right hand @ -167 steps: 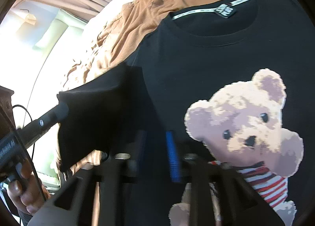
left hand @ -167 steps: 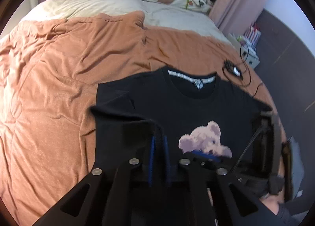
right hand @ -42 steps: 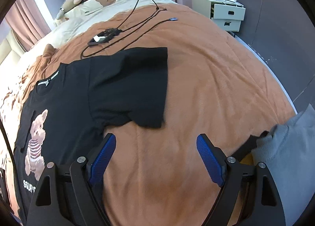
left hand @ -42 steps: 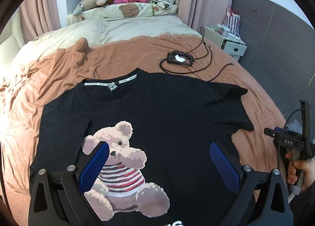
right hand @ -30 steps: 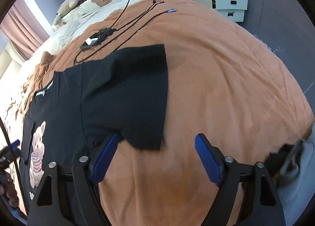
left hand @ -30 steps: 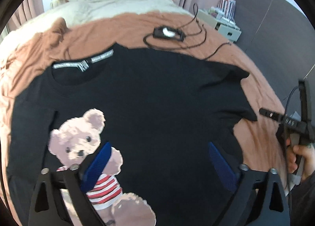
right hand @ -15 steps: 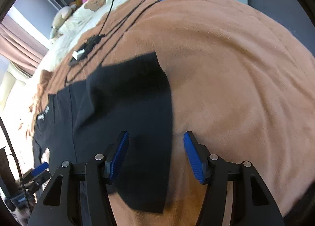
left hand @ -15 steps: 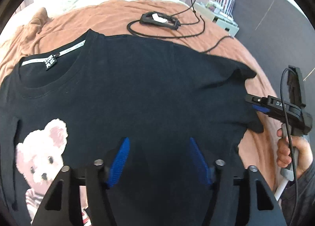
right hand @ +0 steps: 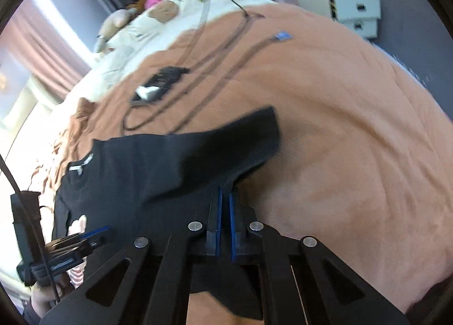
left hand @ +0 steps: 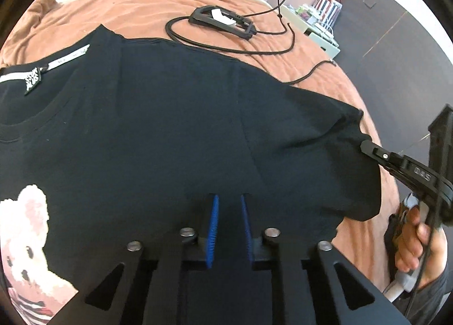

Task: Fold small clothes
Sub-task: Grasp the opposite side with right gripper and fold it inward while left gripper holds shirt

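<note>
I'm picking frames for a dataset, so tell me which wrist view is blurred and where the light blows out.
Right wrist view: motion blur smears the black cotton T-shirt and the black cables; the window side at left is overexposed. Left wrist view: sharp, evenly lit, fisheye bending the brown blanket at the edges.

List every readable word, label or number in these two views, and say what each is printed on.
"DAS": on the right gripper arm, seen upside down in the left wrist view.
Black neck tag on the black T-shirt: white letters, too small to read.
White collar tape: print too small to read.
Left gripper handle label, right wrist view: blurred, unreadable.
</note>
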`<state>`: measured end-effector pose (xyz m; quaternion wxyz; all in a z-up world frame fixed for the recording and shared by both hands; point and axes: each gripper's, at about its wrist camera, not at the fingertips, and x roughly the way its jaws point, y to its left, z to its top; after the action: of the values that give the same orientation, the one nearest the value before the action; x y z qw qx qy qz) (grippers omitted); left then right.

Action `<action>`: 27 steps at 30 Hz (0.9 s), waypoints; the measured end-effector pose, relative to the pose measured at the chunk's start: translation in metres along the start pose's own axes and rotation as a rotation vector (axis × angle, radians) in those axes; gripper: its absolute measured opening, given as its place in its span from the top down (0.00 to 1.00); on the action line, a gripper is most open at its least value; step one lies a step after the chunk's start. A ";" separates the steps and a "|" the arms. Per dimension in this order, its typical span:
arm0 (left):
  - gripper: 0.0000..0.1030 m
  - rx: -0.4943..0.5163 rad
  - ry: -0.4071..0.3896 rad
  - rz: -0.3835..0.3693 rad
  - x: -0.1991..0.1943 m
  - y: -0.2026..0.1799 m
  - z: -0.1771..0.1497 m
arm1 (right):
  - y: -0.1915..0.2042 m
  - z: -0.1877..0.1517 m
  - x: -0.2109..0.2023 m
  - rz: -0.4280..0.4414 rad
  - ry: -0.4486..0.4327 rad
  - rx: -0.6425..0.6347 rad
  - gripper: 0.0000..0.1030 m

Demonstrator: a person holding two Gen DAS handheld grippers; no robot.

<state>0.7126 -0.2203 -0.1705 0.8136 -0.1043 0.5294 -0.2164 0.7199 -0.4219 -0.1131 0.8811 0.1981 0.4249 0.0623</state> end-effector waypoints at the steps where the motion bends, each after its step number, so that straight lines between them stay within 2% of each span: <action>1: 0.87 -0.010 0.003 -0.013 0.001 0.002 0.000 | 0.005 0.000 -0.004 0.011 -0.009 -0.012 0.99; 3: 0.91 -0.029 0.009 -0.034 0.004 0.003 -0.001 | 0.016 0.001 -0.013 0.033 -0.029 -0.033 0.99; 7: 0.91 -0.061 0.031 -0.066 0.017 -0.001 0.003 | 0.035 0.000 -0.029 0.058 -0.046 -0.084 0.99; 9: 0.93 -0.077 0.040 -0.039 0.022 -0.006 0.005 | 0.045 0.000 -0.034 0.052 -0.049 -0.110 0.99; 11: 0.93 -0.121 0.048 -0.092 0.030 -0.006 0.007 | 0.053 0.000 -0.036 0.056 -0.037 -0.123 0.99; 14: 0.95 -0.152 0.051 -0.094 0.040 -0.008 0.009 | 0.066 0.002 -0.039 0.053 -0.033 -0.152 0.99; 16: 0.95 -0.182 0.045 -0.125 0.041 -0.003 0.008 | 0.072 0.006 -0.041 0.061 -0.031 -0.155 0.99; 19: 0.95 -0.233 0.045 -0.183 0.032 0.013 0.007 | 0.084 0.009 -0.039 0.082 -0.026 -0.162 0.99; 27: 0.95 -0.336 -0.022 -0.123 -0.028 0.085 0.011 | 0.131 0.004 -0.016 0.091 0.006 -0.239 0.99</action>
<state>0.7329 -0.1329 -0.1769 0.7758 -0.2731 0.5419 -0.1730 0.7202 -0.3083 -0.0464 0.8933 0.1107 0.4077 0.1531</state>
